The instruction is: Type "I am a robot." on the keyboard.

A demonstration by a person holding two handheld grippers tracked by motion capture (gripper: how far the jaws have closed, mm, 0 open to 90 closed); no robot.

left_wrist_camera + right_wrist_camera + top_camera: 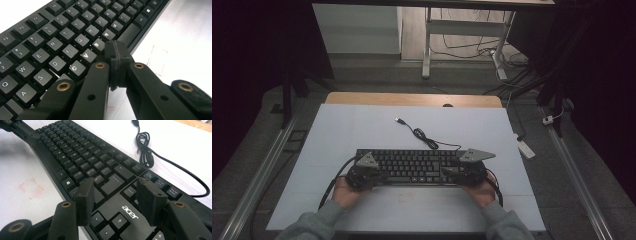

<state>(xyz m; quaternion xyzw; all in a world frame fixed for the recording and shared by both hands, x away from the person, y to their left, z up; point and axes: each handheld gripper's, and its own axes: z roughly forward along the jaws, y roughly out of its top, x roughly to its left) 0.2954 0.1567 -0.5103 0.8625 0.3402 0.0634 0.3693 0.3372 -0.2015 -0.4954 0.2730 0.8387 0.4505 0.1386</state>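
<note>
On the white table (362, 125), the black Acer keyboard (412, 162) lies long from 9 to 3 o'clock. Left gripper (116, 57) is clenched shut; right gripper (113, 195) is released, jaws apart.

I judge this a lab or test bay: a white-covered table (362, 130) at centre, metal floor rails (267, 165) at nine and three o'clock, loose cables (472, 47) under a desk frame (427, 45) at twelve.
</note>
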